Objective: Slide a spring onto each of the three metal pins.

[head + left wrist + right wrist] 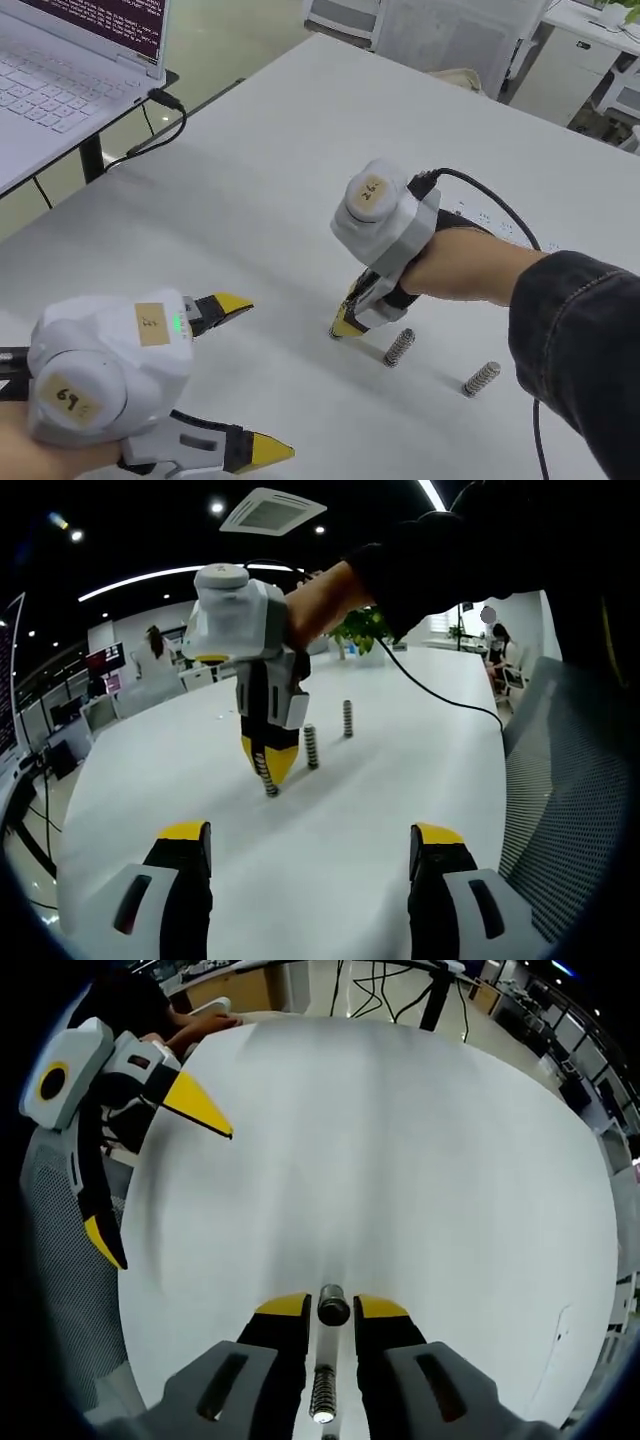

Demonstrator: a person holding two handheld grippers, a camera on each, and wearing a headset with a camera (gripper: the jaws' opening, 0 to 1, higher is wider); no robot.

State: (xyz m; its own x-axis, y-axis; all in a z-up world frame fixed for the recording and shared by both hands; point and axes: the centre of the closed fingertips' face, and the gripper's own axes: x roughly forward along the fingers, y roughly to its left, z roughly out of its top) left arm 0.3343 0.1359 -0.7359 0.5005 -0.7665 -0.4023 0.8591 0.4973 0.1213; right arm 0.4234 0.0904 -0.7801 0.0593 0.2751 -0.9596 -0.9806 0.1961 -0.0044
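The right gripper [342,326] points tips-down at the table [300,150], jaws pinched on a spring [266,776] whose long axis runs along them, what looks like a metal pin [333,1308] end-on right between the tips, while the left gripper [257,378], jaws wide apart, hangs farther off.

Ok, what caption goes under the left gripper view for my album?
Right tool holds a spring upright on the white table, two more springs nearby, open left tool in front.
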